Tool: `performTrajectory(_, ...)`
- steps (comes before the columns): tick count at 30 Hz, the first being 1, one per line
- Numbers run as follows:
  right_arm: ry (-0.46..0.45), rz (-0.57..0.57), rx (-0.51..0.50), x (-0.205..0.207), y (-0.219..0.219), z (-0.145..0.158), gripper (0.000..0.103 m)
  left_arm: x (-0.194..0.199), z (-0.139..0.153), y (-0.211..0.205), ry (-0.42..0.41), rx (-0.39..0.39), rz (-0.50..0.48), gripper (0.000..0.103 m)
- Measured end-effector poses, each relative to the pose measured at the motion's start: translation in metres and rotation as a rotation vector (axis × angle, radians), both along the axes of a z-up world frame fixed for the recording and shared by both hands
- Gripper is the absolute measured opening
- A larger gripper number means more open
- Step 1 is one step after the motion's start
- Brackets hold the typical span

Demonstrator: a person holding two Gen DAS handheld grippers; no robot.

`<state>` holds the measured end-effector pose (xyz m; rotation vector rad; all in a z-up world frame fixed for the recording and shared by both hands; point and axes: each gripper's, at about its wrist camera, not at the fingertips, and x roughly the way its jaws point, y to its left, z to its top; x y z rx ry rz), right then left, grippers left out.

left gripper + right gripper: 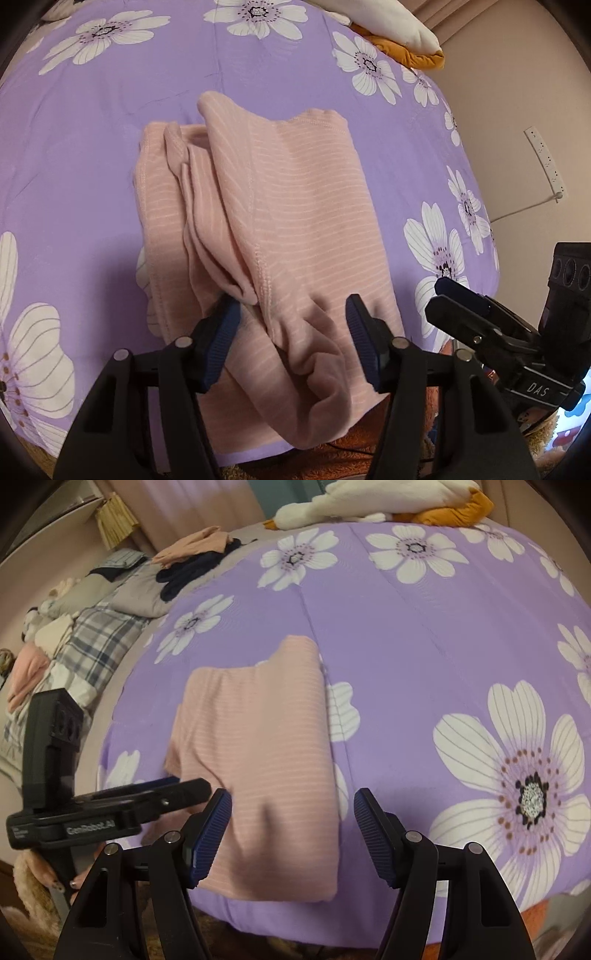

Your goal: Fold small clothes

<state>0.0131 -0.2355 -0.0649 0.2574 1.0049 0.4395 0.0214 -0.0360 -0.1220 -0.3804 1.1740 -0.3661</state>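
A pink striped garment [280, 206] lies folded lengthwise on the purple flowered bedspread [74, 166], with its near end bunched and hanging over the bed's front edge. My left gripper [293, 332] stands open over that near end. Cloth lies between its blue pads, and the left fingertip [229, 314] sits beside a small fold without pinching it. In the right wrist view the same garment [258, 746] is a smooth pink rectangle. My right gripper [293, 816] is open above its near right corner with nothing clamped. The left gripper [192, 784] shows side-on at the left there, and the right gripper [436, 297] at the right edge of the left wrist view.
A white and orange plush toy [369, 502] lies at the bed's far edge. Loose clothes [192, 554] and plaid bedding [99, 635] are piled to the left. A power strip [546, 162] hangs on the right wall. An orange rug [354, 439] shows below the bed's front edge.
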Motion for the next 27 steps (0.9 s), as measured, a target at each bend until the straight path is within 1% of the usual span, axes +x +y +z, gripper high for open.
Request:
performTrajectory(1, 0.006, 0.0, 0.003, 0.0, 0.0, -0.002, 0.069, 0.001, -0.002, -0.001, -0.003, 0.003, -0.001, 0.047)
performTrajectory(3, 0.016, 0.0, 0.009, 0.0, -0.002, -0.004, 0.069, 0.003, -0.012, 0.0, 0.016, 0.024, 0.032, 0.018)
performTrajectory(4, 0.022, -0.001, 0.011, 0.001, -0.002, -0.006, 0.069, 0.003, -0.014, 0.004, 0.023, 0.014, 0.044, 0.017)
performTrajectory(5, 0.028, -0.003, 0.014, 0.001, -0.003, -0.008, 0.069, 0.001, -0.013, 0.007, 0.022, -0.013, 0.06, 0.012)
performTrajectory(6, 0.031, -0.003, 0.015, 0.001, -0.002, -0.008, 0.069, -0.002, -0.011, 0.01, 0.014, -0.031, 0.069, 0.01)
performTrajectory(9, 0.029, 0.002, 0.018, 0.002, -0.003, -0.006, 0.069, -0.012, 0.01, 0.015, -0.058, -0.028, 0.077, 0.01)
performTrajectory(12, 0.023, -0.007, 0.022, 0.004, -0.004, -0.005, 0.069, -0.019, 0.025, 0.018, -0.092, -0.018, 0.081, 0.01)
performTrajectory(14, 0.021, -0.007, 0.028, 0.005, -0.003, -0.005, 0.069, -0.024, 0.032, 0.021, -0.122, 0.009, 0.072, 0.01)
performTrajectory(16, 0.022, 0.006, 0.032, 0.006, 0.0, -0.006, 0.069, -0.025, 0.028, 0.024, -0.123, 0.027, 0.078, 0.01)
performTrajectory(19, 0.039, 0.025, 0.028, 0.008, 0.006, -0.011, 0.069, -0.021, 0.009, 0.034, -0.071, 0.041, 0.093, 0.01)
performTrajectory(21, 0.057, 0.036, 0.028, 0.011, 0.01, -0.016, 0.069, -0.017, -0.009, 0.038, -0.033, 0.036, 0.103, 0.011)
performTrajectory(23, 0.078, 0.047, 0.032, 0.013, 0.015, -0.022, 0.069, -0.017, -0.017, 0.042, -0.022, 0.017, 0.11, 0.014)
performTrajectory(26, 0.098, 0.054, 0.019, 0.015, 0.019, -0.028, 0.069, -0.02, -0.014, 0.042, -0.04, 0.023, 0.101, 0.016)
performTrajectory(27, 0.104, 0.054, 0.014, 0.016, 0.02, -0.03, 0.069, -0.021, -0.012, 0.042, -0.042, 0.023, 0.1, 0.019)
